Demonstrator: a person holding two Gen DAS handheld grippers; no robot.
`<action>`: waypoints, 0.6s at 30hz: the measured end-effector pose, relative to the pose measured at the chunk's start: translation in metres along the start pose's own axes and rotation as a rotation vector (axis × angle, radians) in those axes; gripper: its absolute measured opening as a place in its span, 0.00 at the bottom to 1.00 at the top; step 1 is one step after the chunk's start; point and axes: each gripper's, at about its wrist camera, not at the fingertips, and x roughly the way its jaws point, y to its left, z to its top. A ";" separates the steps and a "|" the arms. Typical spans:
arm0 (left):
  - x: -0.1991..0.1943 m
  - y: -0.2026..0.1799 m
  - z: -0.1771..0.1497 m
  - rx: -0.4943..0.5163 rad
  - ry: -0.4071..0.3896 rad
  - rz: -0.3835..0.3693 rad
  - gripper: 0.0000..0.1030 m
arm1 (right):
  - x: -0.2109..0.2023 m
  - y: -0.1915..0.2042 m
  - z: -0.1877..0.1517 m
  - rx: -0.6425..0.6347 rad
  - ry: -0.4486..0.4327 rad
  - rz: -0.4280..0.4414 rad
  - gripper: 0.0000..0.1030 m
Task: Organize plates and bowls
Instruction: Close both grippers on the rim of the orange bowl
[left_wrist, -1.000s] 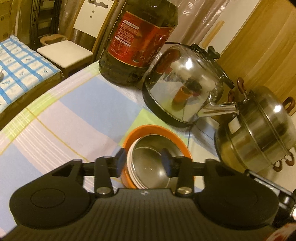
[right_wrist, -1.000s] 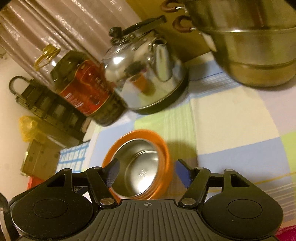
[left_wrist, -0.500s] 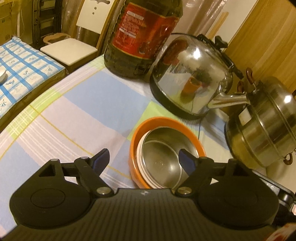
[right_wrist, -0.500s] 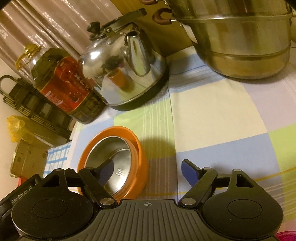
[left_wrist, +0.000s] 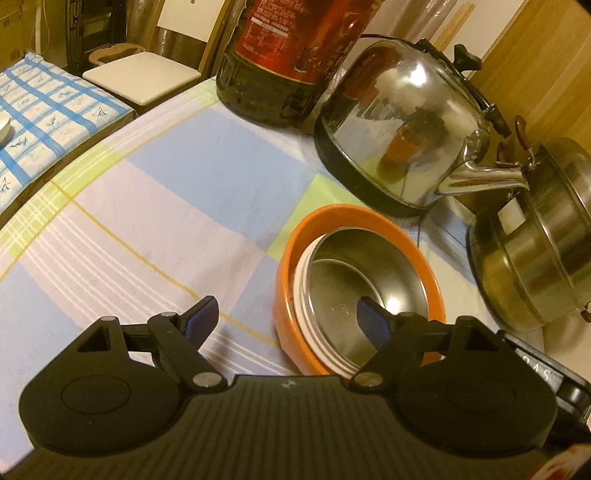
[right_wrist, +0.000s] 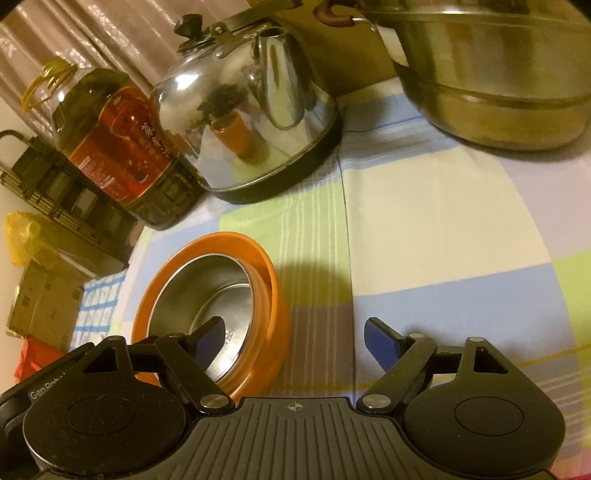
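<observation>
An orange bowl stands on the checked tablecloth with a white bowl and a steel bowl nested inside it. My left gripper is open and empty, just short of the stack's near left rim, with its right finger over the steel bowl. In the right wrist view the same orange bowl with the steel bowl sits at lower left. My right gripper is open and empty, with its left finger over the bowls and its right finger over the cloth.
A steel kettle and a big oil bottle stand behind the stack. A steel steamer pot stands to the right. In the right wrist view the kettle, oil bottle and pot line the back. A chair stands beyond the table edge.
My left gripper let go of the stack's rim, opened wide and drew back. My right gripper stayed open and drew back to the right of the bowls.
</observation>
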 end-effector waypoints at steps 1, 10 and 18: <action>0.001 0.001 0.000 -0.004 -0.001 -0.006 0.77 | 0.002 0.000 -0.001 -0.003 0.003 0.001 0.80; 0.011 0.007 -0.002 -0.048 0.010 -0.040 0.70 | 0.020 -0.006 -0.001 0.028 0.040 0.029 0.79; 0.019 0.009 -0.002 -0.087 0.021 -0.059 0.60 | 0.031 -0.007 0.002 0.064 0.054 0.065 0.59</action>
